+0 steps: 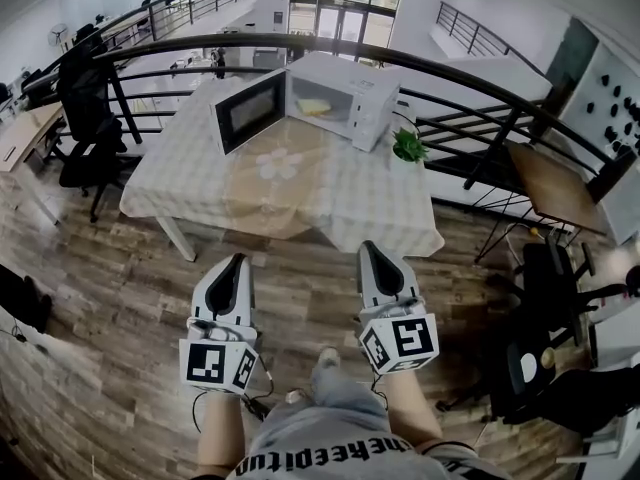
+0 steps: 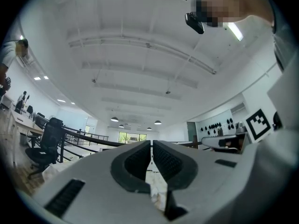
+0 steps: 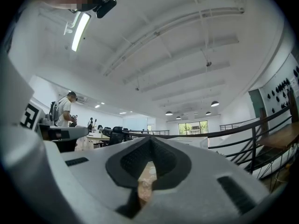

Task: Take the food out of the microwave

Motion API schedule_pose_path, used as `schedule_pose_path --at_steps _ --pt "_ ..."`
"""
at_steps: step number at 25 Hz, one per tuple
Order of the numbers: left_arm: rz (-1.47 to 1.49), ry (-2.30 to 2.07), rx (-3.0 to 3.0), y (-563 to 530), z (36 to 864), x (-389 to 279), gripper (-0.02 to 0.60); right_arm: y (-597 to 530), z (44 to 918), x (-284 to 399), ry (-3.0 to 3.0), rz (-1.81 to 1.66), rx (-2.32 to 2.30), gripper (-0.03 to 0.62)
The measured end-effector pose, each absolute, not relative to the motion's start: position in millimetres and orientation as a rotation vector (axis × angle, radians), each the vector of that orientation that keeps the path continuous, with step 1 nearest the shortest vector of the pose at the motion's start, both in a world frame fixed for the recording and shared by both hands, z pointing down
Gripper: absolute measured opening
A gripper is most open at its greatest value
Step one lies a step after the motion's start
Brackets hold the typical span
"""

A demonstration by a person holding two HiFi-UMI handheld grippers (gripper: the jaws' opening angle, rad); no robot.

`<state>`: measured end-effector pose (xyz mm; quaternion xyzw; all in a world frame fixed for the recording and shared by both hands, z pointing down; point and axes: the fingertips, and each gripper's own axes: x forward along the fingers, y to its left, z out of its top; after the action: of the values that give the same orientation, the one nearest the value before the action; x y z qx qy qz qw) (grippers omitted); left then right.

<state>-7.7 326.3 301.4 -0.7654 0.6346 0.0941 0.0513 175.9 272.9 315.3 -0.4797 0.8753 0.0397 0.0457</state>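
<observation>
A white microwave (image 1: pixel 345 93) stands at the far side of a checked-cloth table (image 1: pixel 300 188), its door (image 1: pixel 248 111) swung open to the left. Inside lies a pale yellow piece of food (image 1: pixel 313 107). Both grippers hang over the wooden floor, short of the table's near edge. My left gripper (image 1: pixel 237 260) and right gripper (image 1: pixel 371 247) point towards the table, jaws together and empty. In the left gripper view the left gripper (image 2: pixel 152 143) shows only a thin slit between its pads. In the right gripper view the right gripper (image 3: pixel 150 139) is shut tight.
A small potted plant (image 1: pixel 408 146) sits at the table's right corner beside the microwave. A black railing (image 1: pixel 470 78) curves behind the table. An office chair (image 1: pixel 85 118) stands at the left, and a wooden desk (image 1: pixel 555 183) and dark chair (image 1: pixel 545 298) at the right.
</observation>
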Motion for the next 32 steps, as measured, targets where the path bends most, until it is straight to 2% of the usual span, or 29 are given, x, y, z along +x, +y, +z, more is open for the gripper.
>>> schedule_pose_path --at_steps 14,32 --pt "0.280 1.985 -2.267 231.8 299.2 -40.6 0.015 167.6 314.4 139.1 2.703 0.115 -1.349 0.005" --pt "0.300 1.940 -2.212 69.0 272.6 -5.0 0.015 6.3 298.9 151.3 2.729 0.165 -1.245 0.005"
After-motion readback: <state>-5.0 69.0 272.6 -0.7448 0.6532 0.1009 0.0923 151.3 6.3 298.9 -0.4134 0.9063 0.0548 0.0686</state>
